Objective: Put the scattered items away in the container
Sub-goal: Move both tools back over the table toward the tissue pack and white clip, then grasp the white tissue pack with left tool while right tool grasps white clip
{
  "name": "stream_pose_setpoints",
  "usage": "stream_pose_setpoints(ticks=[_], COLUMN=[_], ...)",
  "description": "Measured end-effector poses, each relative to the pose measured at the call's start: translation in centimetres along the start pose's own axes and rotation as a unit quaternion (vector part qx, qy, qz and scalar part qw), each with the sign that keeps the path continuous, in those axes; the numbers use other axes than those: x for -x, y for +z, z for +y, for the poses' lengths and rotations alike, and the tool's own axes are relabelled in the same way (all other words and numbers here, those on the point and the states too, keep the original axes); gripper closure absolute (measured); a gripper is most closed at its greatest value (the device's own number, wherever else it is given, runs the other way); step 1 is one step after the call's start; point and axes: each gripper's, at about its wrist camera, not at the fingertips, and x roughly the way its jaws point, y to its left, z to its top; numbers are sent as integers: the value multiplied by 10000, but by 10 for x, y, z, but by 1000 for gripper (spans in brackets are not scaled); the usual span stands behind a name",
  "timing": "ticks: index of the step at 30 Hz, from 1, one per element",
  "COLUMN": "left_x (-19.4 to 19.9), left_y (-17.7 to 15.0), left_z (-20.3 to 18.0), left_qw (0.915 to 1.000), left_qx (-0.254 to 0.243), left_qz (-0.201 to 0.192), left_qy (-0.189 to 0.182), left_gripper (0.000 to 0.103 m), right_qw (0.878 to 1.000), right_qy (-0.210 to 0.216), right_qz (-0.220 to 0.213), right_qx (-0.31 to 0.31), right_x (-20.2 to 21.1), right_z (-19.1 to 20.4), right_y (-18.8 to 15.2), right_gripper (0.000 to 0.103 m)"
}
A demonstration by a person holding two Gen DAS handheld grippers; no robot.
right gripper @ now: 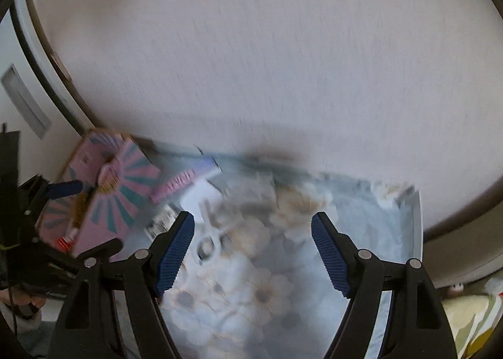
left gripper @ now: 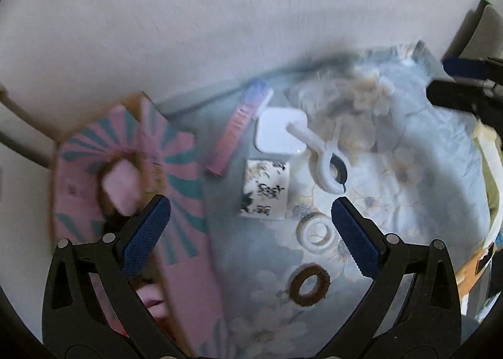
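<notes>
In the left wrist view the left tongs (left gripper: 250,230) are wide open and hold nothing, above a flowered cloth (left gripper: 424,170); the pink box (left gripper: 125,170) with teal rays lies at the left of the frame. Between the blue pads lie a printed packet (left gripper: 265,190), a white tape ring (left gripper: 317,234) and a brown ring (left gripper: 309,285), and higher, near the middle, a white square case (left gripper: 278,132), a white clip (left gripper: 328,161) and a pink stick (left gripper: 237,132). In the blurred right wrist view the right tongs (right gripper: 253,242) are also open and empty over the cloth, with the box at the left of the frame.
</notes>
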Motion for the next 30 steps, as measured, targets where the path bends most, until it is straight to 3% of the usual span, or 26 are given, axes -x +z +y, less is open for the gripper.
stream_pose_setpoints(ticks=[5,11,20,26,30], left_x=[-29,-51,-62,-64,-73], left_y=[-2,-3,-5,-13,-18], left_z=[-6,-15,-24,-38,-40], left_qw=[9998,9987,9951,9931,9939], left_qx=[54,-29,-176,-455,-426], left_qz=[213,381,334,241,371], left_qy=[-4,328,910,1053,943], left_gripper=[1,1,1,1,1], right_qw=[9993,9962,9906,9880,9872], right_qy=[39,245,416,496,544], right_qz=[339,669,1110,1179,1189], right_qx=[173,510,688,862,917], right_x=[-33,-78,-115,-121,-122], right_z=[5,23,28,34,35], right_y=[-19,-28,-30,-31,-31], right_gripper=[30,31,58,68,71])
